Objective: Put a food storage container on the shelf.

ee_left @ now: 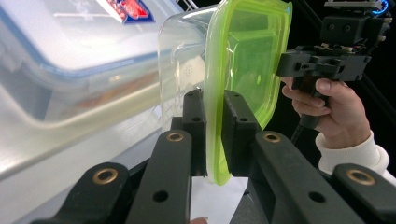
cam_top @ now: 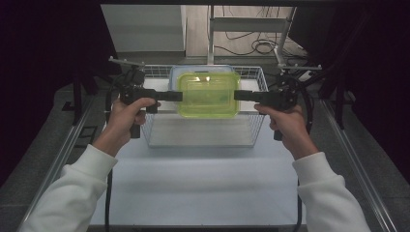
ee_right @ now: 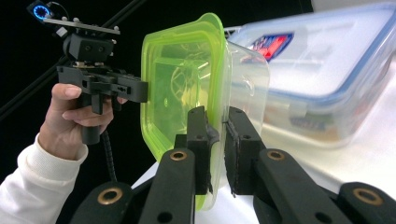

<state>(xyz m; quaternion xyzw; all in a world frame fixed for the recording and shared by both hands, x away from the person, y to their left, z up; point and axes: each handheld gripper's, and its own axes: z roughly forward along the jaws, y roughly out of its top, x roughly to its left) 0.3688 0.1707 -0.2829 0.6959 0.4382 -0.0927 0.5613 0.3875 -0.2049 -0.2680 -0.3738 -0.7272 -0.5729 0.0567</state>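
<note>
Left tool [cam_top: 176, 95] clenched on the left rim of the green-lidded container [cam_top: 208, 94]; jaws pinch the lime lid edge, seen close in the left gripper view [ee_left: 212, 135]. Right tool [cam_top: 240, 95] clenched on the opposite rim, same pinch [ee_right: 217, 140]. Container is clear plastic under the lid, held level between both tools, above the wire basket [cam_top: 157, 130], toward its far half. Blue-rimmed clear lidded box [cam_top: 175, 72] sits in the basket behind and below the container. Basket stands on the white table [cam_top: 203, 183].
</note>
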